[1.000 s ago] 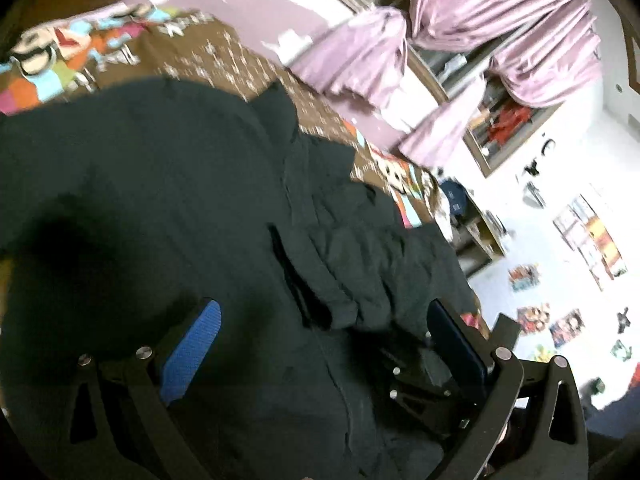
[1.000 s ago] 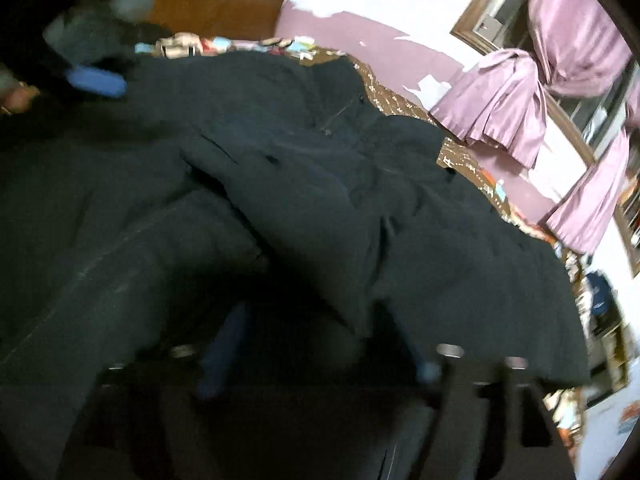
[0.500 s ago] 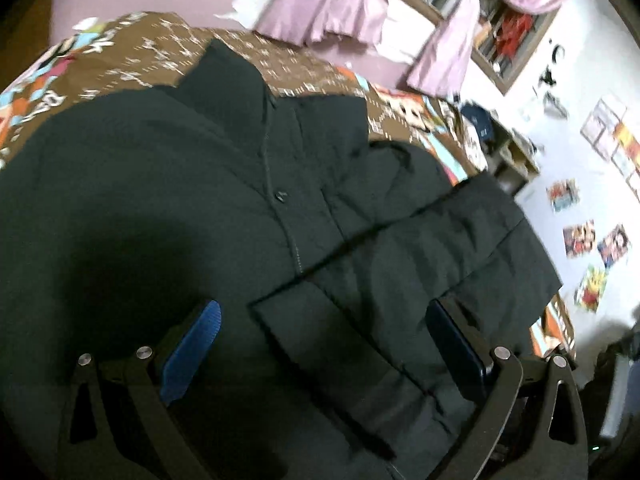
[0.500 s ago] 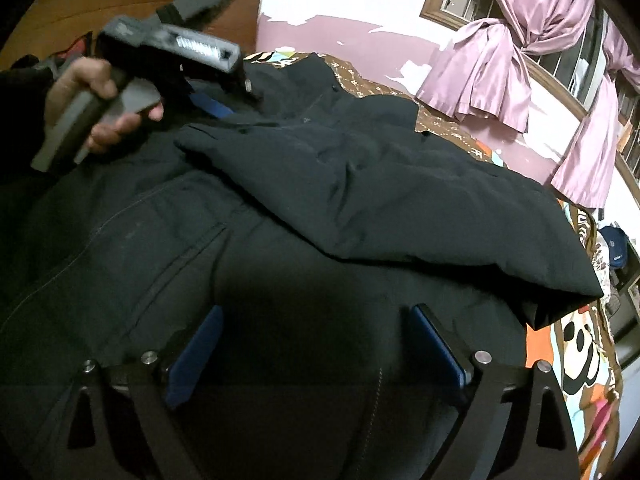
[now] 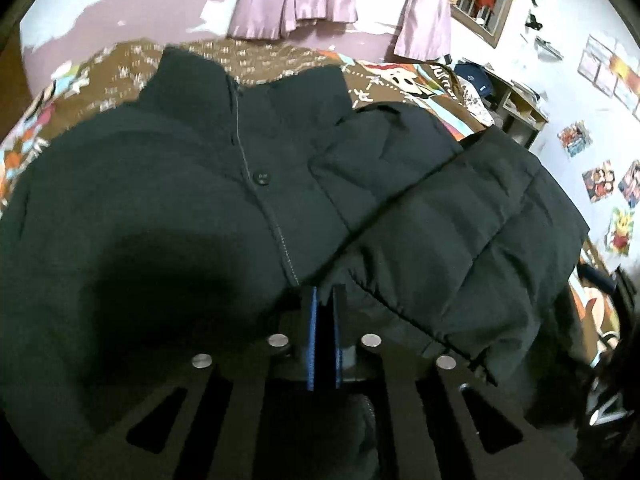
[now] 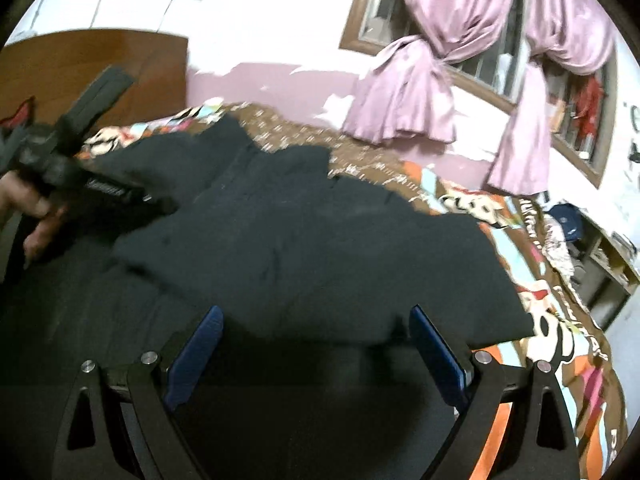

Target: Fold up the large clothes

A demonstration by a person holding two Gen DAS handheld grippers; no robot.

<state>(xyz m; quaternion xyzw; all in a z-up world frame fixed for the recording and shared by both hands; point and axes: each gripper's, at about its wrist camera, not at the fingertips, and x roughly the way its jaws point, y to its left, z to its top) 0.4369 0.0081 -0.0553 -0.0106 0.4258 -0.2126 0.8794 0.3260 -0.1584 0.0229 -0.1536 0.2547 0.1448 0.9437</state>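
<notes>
A large black padded jacket lies front up on a bed, collar toward the far wall. One sleeve is folded across its chest. My left gripper is shut with nothing visibly between its blue pads, hovering over the jacket's front near the zip. The jacket also shows in the right wrist view. My right gripper is open and empty above the jacket's lower part. The left gripper's body, held in a hand, shows at the left of the right wrist view.
The bed has a brown cartoon-print cover. Pink curtains hang at a window on the far wall. A wooden headboard stands at the left. Shelves and posters fill the right wall.
My left gripper closed from wide open to shut. Both grippers pulled back from the jacket after the sleeve was laid across the chest. The right gripper stayed open.
</notes>
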